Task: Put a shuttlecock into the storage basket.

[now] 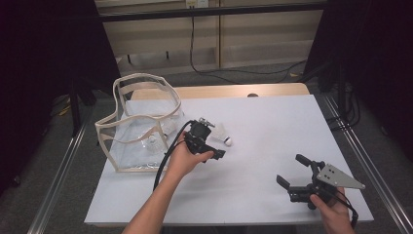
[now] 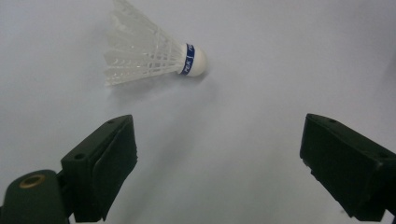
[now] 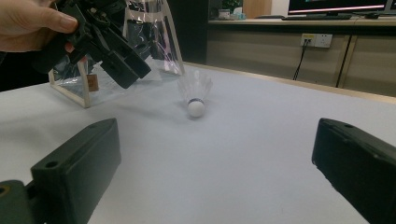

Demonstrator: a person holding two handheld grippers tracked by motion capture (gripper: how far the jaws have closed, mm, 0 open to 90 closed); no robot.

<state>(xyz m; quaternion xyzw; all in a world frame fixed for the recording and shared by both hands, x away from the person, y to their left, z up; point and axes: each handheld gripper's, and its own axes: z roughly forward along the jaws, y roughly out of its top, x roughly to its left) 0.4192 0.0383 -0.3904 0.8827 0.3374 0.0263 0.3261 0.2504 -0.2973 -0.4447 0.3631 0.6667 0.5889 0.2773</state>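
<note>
A white shuttlecock point(image 1: 223, 134) lies on its side on the white table point(image 1: 272, 126), a little left of the table's middle; its cork tip, ringed by a blue band, points toward four o'clock in the high view, the feathers fanning toward ten o'clock. In the left gripper view the shuttlecock point(image 2: 152, 53) sits at twelve o'clock above the two black jaws, cork to the right, apart from both jaws; in the right gripper view the shuttlecock point(image 3: 195, 95) rests at about eleven o'clock, cork facing the camera.

The left gripper point(image 1: 208, 139) hangs just beside the shuttlecock, at its eight o'clock side, held by the person's left hand point(image 1: 187, 158); its jaws stand spread wide with nothing between them; it also appears at upper left in the right gripper view, as the left gripper point(image 3: 122, 59), tilted down toward the table.

The right gripper point(image 1: 292, 170) is at five o'clock on the table, well apart from the shuttlecock, held by the right hand point(image 1: 333, 207); its jaws are likewise spread wide and empty; a grey three-cornered plate sits on top of it.

A clear bag point(image 1: 141, 129) with cream edging stands upright at the table's nine o'clock side, near the left gripper; a pale object lies inside, too blurred to tell what.
</note>
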